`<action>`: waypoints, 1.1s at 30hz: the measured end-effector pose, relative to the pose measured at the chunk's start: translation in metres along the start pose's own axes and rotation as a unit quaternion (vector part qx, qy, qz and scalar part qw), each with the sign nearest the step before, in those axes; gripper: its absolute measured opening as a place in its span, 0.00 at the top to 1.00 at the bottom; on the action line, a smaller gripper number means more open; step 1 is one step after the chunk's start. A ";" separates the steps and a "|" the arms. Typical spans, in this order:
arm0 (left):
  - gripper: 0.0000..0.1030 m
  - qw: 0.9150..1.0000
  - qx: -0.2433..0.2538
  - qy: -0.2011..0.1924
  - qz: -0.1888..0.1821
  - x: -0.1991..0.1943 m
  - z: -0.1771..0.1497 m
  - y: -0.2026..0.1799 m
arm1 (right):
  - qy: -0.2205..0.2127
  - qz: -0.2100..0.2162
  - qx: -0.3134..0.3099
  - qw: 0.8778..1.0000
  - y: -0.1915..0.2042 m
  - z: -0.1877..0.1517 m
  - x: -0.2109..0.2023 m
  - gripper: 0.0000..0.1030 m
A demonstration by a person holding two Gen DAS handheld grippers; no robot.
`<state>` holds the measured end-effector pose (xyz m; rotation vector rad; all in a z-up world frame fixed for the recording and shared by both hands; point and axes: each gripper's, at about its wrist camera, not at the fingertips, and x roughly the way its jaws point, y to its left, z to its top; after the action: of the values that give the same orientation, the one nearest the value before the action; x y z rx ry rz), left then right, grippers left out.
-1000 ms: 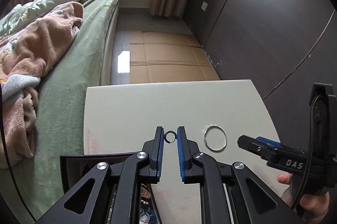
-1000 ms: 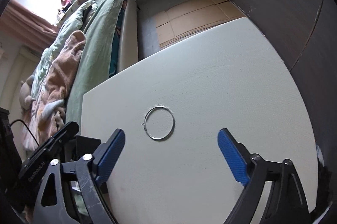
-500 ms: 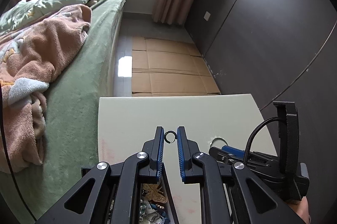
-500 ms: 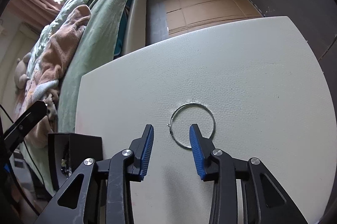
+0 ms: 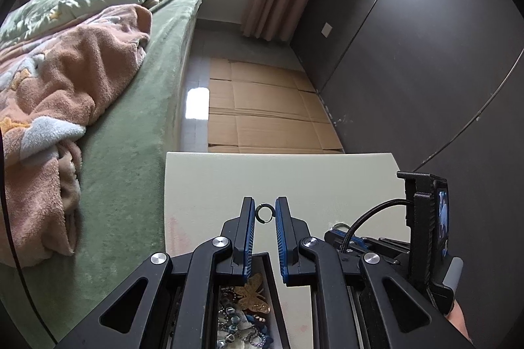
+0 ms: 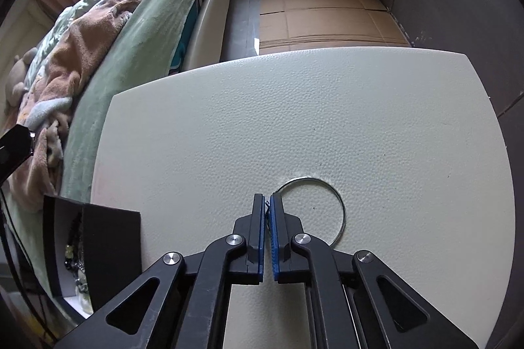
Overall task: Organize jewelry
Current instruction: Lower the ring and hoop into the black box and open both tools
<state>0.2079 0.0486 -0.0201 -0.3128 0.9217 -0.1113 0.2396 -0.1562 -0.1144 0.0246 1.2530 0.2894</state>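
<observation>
Care suited this pickup: right gripper [image 6: 267,211] had pinched the thin silver wire hoop [image 6: 340,208] lying just ahead on the white textured surface [image 6: 294,119]; left gripper [image 5: 264,214] held a small dark ring [image 5: 264,213] above the black jewelry box [image 5: 242,316]. Lifting the hoop straight up would probably avoid bending.

A pale cream counter [image 6: 327,126] with a pebbled surface fills the middle of the right wrist view. A thin silver hoop [image 6: 340,204] lies flat on it at lower centre. A black jewelry box [image 6: 108,237] stands on it at the lower left, with beads and a gold butterfly piece [image 5: 253,291] inside.
</observation>
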 end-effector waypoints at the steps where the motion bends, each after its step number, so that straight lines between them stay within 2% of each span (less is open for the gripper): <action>1: 0.87 1.000 -0.001 -0.001 0.001 -0.002 -0.001 0.001 | -0.001 0.003 0.004 1.000 -0.002 -0.001 -0.001 0.96; 7: 0.87 1.000 -0.001 -0.007 0.005 -0.018 -0.009 0.007 | -0.039 0.041 0.006 0.998 0.000 -0.007 -0.026 0.96; 14: 0.87 1.000 0.006 0.003 0.003 -0.030 -0.024 0.008 | -0.082 0.098 0.009 0.992 0.008 -0.022 -0.059 0.97; 18: 0.87 1.000 0.001 0.009 0.004 -0.036 -0.032 0.011 | -0.104 0.129 0.016 0.986 0.013 -0.030 -0.072 0.97; 23: 0.87 1.000 -0.009 0.017 -0.011 -0.042 -0.038 0.015 | -0.127 0.168 0.014 0.977 0.023 -0.040 -0.084 0.97; 28: 0.86 0.999 -0.036 0.007 -0.014 -0.056 -0.041 0.026 | -0.147 0.215 0.007 0.965 0.036 -0.050 -0.094 0.97; 29: 0.83 0.999 -0.042 0.006 -0.014 -0.058 -0.041 0.030 | -0.151 0.223 0.004 0.963 0.039 -0.052 -0.096 0.97; 31: 0.65 0.999 -0.051 0.002 -0.018 -0.063 -0.042 0.036 | -0.157 0.234 -0.003 0.959 0.048 -0.055 -0.099 0.97; 32: 0.48 0.998 -0.055 -0.002 -0.021 -0.066 -0.042 0.038 | -0.159 0.240 -0.006 0.958 0.052 -0.057 -0.100 0.97; 33: 0.41 0.998 -0.060 -0.009 -0.024 -0.070 -0.042 0.042 | -0.160 0.245 -0.010 0.956 0.056 -0.058 -0.101 0.97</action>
<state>0.1306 0.0952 -0.0034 -0.4465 0.9052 -0.0980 0.1454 -0.1330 -0.0292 0.3562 0.9060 0.6996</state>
